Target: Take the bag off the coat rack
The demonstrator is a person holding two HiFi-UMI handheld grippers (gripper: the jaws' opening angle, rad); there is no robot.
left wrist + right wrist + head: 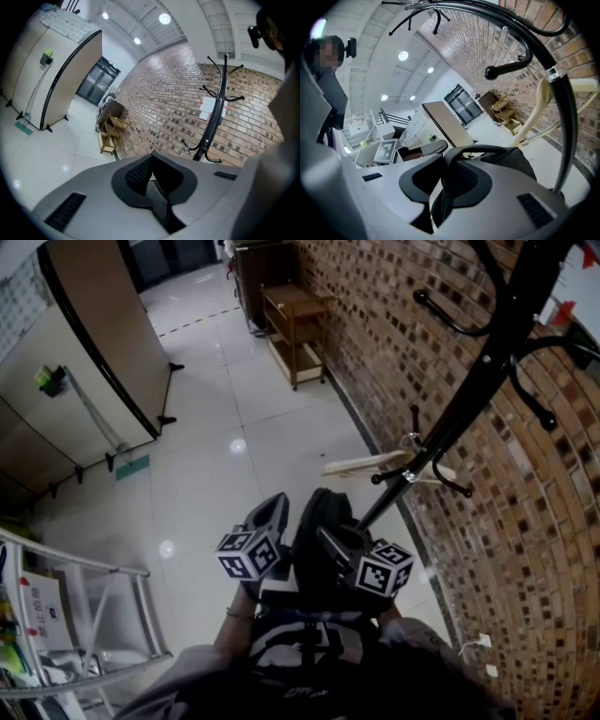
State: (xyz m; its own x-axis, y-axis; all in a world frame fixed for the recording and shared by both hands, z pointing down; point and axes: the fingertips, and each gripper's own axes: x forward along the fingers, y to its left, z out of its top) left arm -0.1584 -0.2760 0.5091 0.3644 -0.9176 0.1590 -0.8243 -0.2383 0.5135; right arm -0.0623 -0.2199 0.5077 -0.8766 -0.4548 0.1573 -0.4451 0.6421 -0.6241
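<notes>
The black bag (317,526) is hanging low against the coat rack (469,390) pole, between both grippers; whether it is clearing its hook, I cannot tell. It is looking soft and slumping, probably of middling weight, so its top loop (480,149) is offering the surest hold. The right gripper (445,187) jaws are clamping that loop. The left gripper (152,180) jaws are pinching together on what seems a flat grey strap (159,204). A glossy floor (216,474) is lying beneath.

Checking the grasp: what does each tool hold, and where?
The right tool grips the black bag by its top handle strap; the left tool holds nothing.
</notes>
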